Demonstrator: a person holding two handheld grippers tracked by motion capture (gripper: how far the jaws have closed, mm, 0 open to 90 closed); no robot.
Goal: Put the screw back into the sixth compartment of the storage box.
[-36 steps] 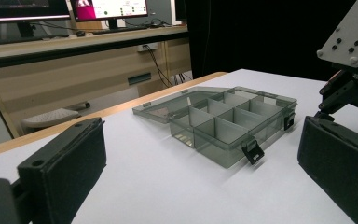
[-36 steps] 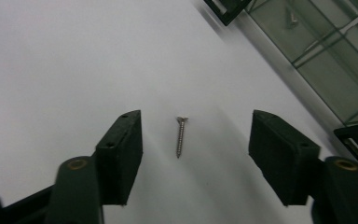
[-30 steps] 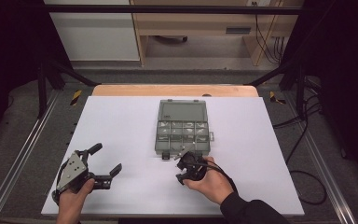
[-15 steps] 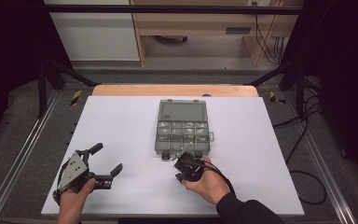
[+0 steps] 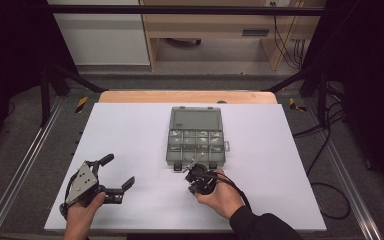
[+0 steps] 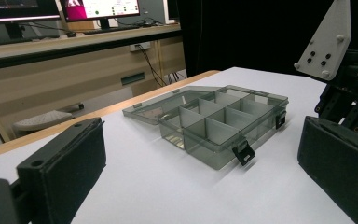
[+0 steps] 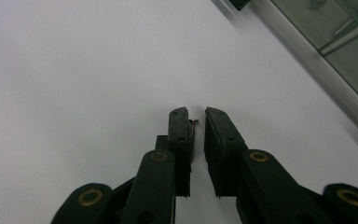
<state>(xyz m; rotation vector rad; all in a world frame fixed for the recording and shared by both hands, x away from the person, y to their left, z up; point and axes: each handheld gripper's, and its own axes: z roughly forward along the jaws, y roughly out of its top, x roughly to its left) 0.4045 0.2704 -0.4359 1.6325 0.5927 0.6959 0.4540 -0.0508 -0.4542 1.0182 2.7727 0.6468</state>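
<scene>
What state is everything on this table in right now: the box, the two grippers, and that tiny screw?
Box: open, lid laid flat behind it, latches undone.
Compartments: look empty, though not every one can be seen into.
Left gripper: open wide, holds nothing.
Right gripper: jaws have just been closing, narrow gap left.
Screw: between the right gripper's jaws; whether it is pinched cannot be told.

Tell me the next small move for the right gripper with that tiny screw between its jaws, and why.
Probably finish closing on the screw, then lift. The right gripper's jaws have just been closing and stand nearly together, the screw between their tips on the white table; whether they pinch it yet is unclear. The open organizer box lies close beside, likely the drop spot.
</scene>
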